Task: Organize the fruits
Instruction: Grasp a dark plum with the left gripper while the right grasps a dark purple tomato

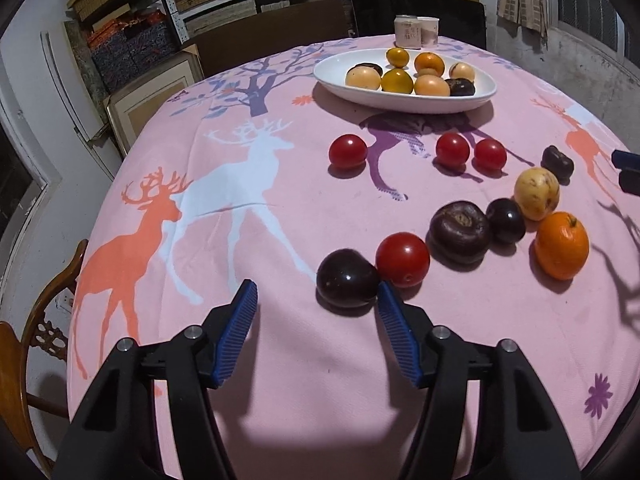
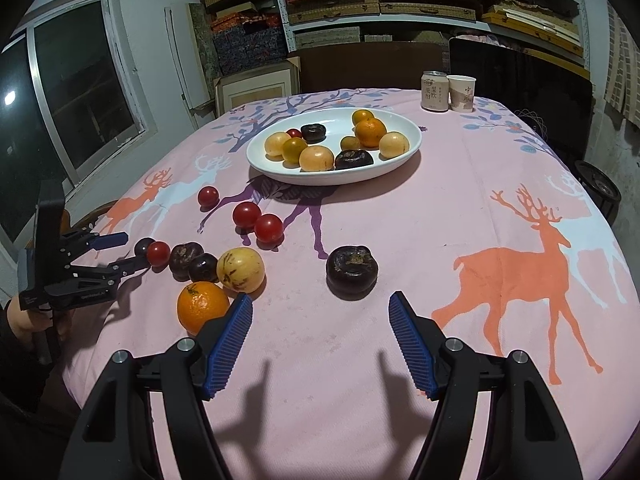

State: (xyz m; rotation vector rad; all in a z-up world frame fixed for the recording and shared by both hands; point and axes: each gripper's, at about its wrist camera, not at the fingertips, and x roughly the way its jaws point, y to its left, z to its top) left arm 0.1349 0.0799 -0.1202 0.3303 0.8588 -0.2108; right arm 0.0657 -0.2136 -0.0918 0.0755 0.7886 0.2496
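Note:
A white oval plate (image 1: 328, 76) (image 2: 256, 160) at the far side holds several yellow, orange and dark fruits. Loose fruit lies on the pink deer tablecloth (image 1: 240, 240): red tomatoes (image 1: 347, 151), dark plums, a yellow fruit (image 1: 536, 193) and an orange (image 1: 562, 245) (image 2: 202, 306). My left gripper (image 1: 316, 294) (image 2: 130, 252) is open and empty; a dark plum (image 1: 347, 283) sits just ahead beside its right fingertip. My right gripper (image 2: 320, 306) is open and empty, just short of a dark persimmon (image 2: 351, 270).
A drink can (image 2: 435, 91) and a paper cup (image 2: 462, 94) stand at the table's far edge. A wooden chair (image 1: 36, 320) is at the left. Shelves of boxes fill the back wall.

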